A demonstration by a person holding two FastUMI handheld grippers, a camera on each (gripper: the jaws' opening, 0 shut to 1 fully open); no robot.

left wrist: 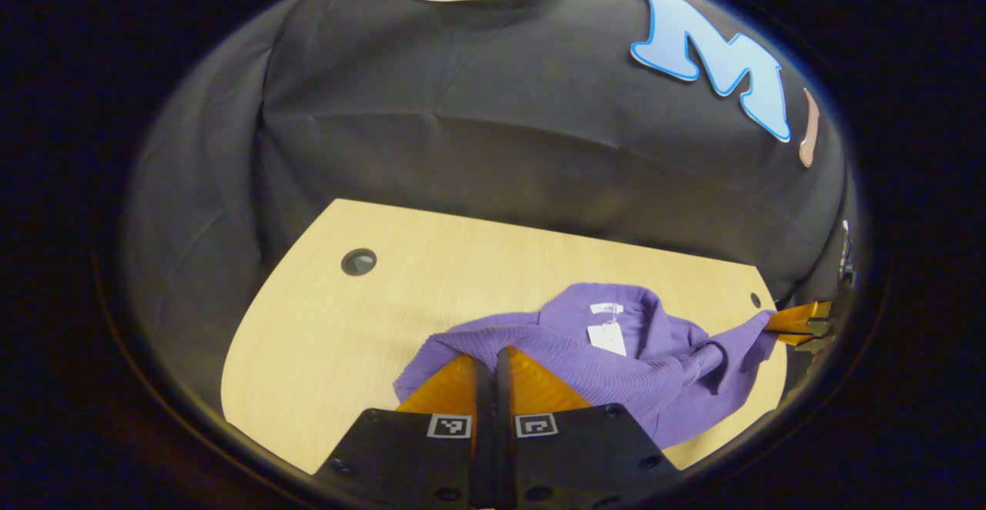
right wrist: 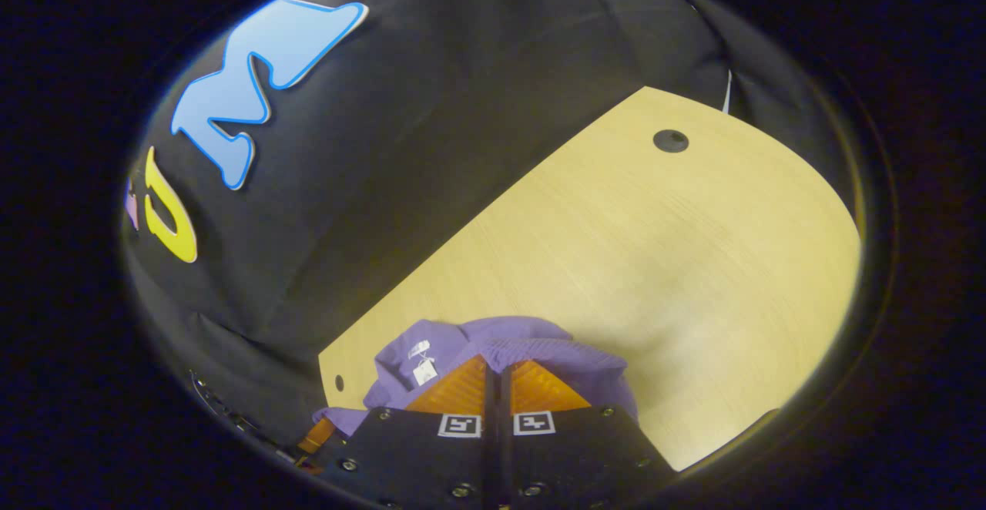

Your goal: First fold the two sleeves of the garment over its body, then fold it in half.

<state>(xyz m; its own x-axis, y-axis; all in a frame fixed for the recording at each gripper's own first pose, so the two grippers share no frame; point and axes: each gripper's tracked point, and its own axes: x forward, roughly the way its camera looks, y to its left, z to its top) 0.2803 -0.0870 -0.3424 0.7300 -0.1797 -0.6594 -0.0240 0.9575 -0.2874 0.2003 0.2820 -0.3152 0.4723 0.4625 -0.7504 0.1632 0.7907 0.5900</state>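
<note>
While both the left gripper and right gripper pinch the purple sweater's fabric over the wooden table, a fold looks underway; next, lay it flat.

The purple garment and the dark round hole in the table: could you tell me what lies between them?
Bare wooden table lies between garment and hole in the left gripper view.

My left gripper view looks down from close above the table, toward the wall; my right gripper view likewise. Both share the garment.
</note>
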